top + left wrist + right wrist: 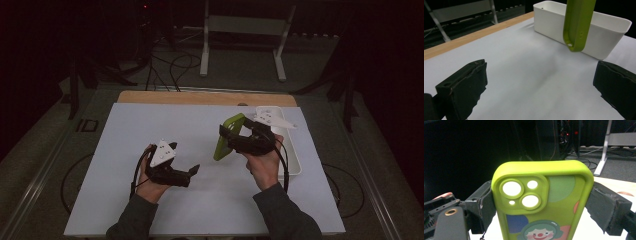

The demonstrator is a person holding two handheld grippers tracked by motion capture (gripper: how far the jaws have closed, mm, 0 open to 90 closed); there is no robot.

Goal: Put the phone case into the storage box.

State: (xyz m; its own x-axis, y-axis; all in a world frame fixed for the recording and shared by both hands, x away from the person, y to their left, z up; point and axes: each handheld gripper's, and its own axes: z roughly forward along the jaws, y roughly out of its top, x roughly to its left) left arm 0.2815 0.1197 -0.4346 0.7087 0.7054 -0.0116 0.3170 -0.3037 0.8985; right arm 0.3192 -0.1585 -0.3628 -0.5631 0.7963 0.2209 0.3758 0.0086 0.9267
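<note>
- i'm holding the green phone case by its edges in my right gripper, lifted above the tabletop beside the white bin.
- my left gripper is gaping wide and empty, low over the tabletop.
- the pickup looks done; placing the case, maybe in the bin, is what's left.

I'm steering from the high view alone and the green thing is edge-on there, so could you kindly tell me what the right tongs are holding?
Observer: A phone case, clamped by its two long sides between the right tongs.
Operator: Which face can you see?
Observer: Its back, with camera cutouts and a clown print.
Operator: Are the left tongs holding anything?
Observer: No, the left tongs stand open over bare table.
</note>
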